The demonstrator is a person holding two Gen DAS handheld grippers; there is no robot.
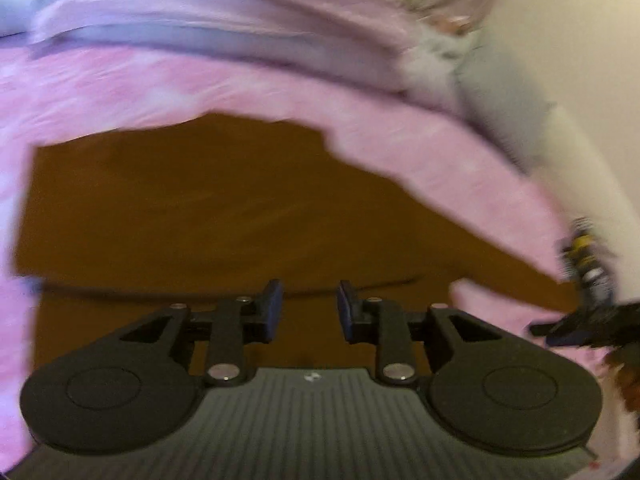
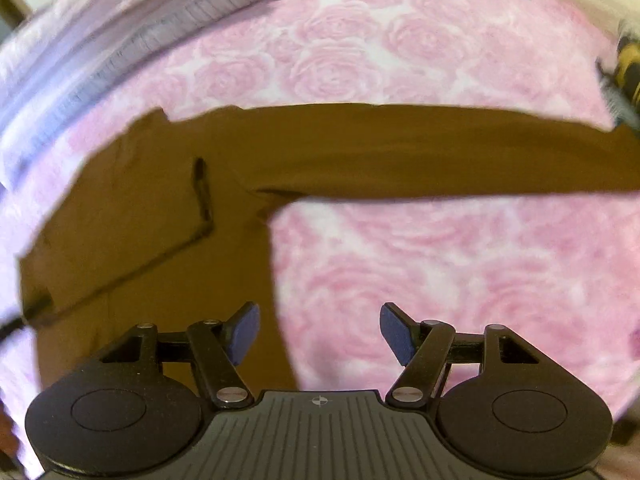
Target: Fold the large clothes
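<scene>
A large brown garment lies flat on a pink rose-patterned bedspread. In the left wrist view it fills the middle, and my left gripper hovers over it, open, nothing between its blue pads. In the right wrist view the brown garment spreads at the left, with one long part stretched to the right across the bedspread. My right gripper is wide open above the garment's right edge, holding nothing. The other gripper shows at the left view's right edge.
Lilac striped bedding is bunched along the far side of the bed, also seen as folded layers in the left view. A pale wall stands at the right. A black and yellow object sits at the right edge.
</scene>
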